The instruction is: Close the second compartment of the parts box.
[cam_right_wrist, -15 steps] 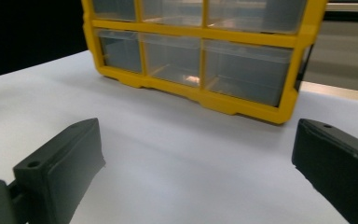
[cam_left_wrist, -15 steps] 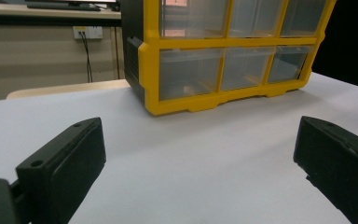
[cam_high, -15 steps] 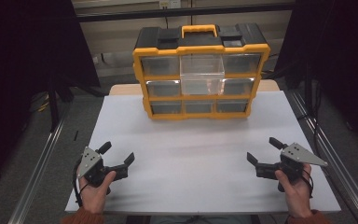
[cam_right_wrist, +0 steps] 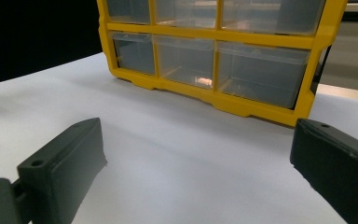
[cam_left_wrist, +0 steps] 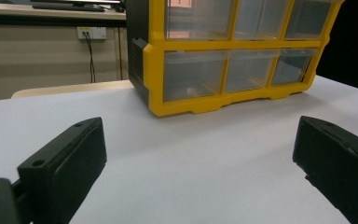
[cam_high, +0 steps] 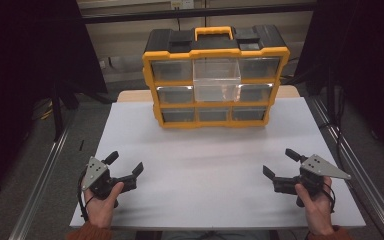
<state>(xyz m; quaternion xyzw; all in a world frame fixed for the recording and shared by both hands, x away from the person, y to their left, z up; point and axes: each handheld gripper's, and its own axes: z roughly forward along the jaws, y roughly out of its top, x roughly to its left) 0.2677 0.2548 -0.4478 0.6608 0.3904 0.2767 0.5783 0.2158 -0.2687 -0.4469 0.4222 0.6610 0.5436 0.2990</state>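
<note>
While both hands rest near my edge of the white table (cam_high: 210, 165), nothing is in hand yet: I judge this the opening step, before any reach. My left gripper (cam_high: 126, 169) sits at the near left, jaws spread wide with only bare tabletop between them. My right gripper (cam_high: 281, 164) sits at the near right, likewise wide open and empty.

Yellow drawer cabinet (cam_high: 215, 50) stands upright at the far end of the table, well apart from both grippers. Nine clear drawers in three rows. One drawer (cam_high: 217, 80), top middle, juts forward out of the frame; the rest look flush. I cannot tell whether any drawer holds anything.

Next move, as I judge it: carry one gripper forward across the open table toward the cabinet, most likely to that jutting drawer, arriving level with its front so the jaws can meet the rim or push it square. The other gripper may have to steady the cabinet against sliding.

Against the earlier high view: no change worth noting. Grippers, hands and cabinet lie in the same places, jaws equally wide.
</note>
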